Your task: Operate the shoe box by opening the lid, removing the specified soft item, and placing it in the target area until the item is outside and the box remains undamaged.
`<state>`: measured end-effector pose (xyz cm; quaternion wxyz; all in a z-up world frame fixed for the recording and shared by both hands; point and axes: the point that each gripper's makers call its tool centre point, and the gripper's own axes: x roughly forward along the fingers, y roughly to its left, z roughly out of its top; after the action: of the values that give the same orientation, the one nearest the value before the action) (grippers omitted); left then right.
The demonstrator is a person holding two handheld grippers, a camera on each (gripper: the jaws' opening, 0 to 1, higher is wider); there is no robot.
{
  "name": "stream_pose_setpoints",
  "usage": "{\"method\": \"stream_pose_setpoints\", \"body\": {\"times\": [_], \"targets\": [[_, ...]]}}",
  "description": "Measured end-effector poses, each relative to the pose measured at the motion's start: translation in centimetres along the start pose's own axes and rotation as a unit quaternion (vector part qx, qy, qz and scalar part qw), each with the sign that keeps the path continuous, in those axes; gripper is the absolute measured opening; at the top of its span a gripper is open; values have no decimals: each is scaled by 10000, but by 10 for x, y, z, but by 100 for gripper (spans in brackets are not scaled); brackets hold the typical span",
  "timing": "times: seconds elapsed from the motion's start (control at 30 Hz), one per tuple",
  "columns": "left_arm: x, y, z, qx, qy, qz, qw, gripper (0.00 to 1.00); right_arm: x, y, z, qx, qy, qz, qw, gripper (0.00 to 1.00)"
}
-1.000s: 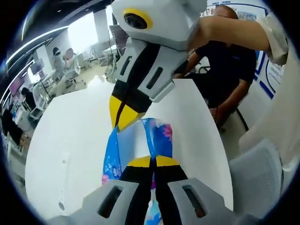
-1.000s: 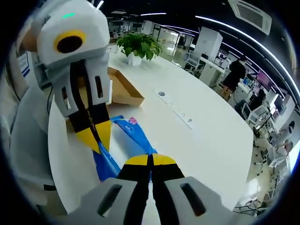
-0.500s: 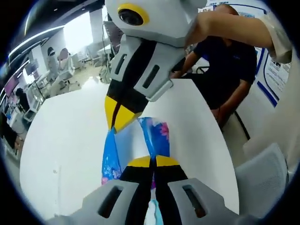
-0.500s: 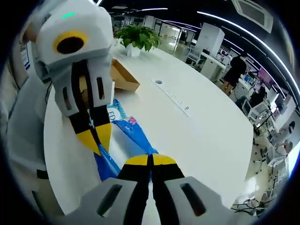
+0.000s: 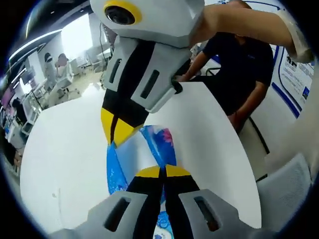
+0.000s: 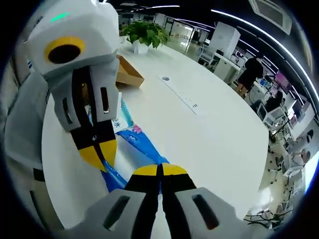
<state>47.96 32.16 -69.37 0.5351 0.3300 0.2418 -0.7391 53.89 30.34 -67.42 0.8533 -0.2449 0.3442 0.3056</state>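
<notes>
In the left gripper view we see our left gripper [image 5: 162,172] rising from the bottom, its yellow-tipped jaws pressed together on one edge of the blue soft item [image 5: 158,144], a thin blue-and-white piece with a pink flower print. It hangs stretched above the white table [image 5: 65,149]. Our right gripper [image 5: 115,133] comes down from the top, jaws pinched tight on the far edge of the same piece, so the soft item is pulled taut between the two tools. Beyond the table's edge a person in a dark shirt [image 5: 234,59] sits close by, and a grey chair [image 5: 286,186] stands at the lower right.

Over to the right gripper view: our right gripper [image 6: 160,171] clamps one end of the soft item [image 6: 137,142], jaws fully together on the blue material. The left gripper [image 6: 99,153] reaches in from the left and top, its jaws also clenched on the piece. Behind it the brown shoe box [image 6: 127,74] sits open on the table [image 6: 209,134], well apart from the soft item, which is outside it. A potted green plant [image 6: 144,35] stands farther back, and a white power strip [image 6: 182,97] lies flat on the tabletop beyond the piece.
</notes>
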Motion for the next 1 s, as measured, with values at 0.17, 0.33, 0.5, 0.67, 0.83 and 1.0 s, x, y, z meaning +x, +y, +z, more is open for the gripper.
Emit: {"method": "stream_pose_setpoints", "body": {"times": [0.17,0.33,0.5,0.67,0.83,1.0], "targets": [[14,3,-1,75,82,-81,9999,0,4,-3,-13,74,44,-38,10000,0],[27,4,-7,-5,148,-142,9998,0,11,-4,-27,152,104,-30,9998,0],[36,5,-17,-129,204,-199,9995,0,21,-4,-38,222,143,11,9997,0],[40,4,-27,-264,244,-231,9991,0,32,-3,-46,227,197,77,9995,0],[42,3,-31,-366,238,-242,9988,0,38,-1,-46,194,208,130,9995,0],[43,3,-34,-404,234,-230,9986,0,42,0,-47,168,234,136,9995,0]]}}
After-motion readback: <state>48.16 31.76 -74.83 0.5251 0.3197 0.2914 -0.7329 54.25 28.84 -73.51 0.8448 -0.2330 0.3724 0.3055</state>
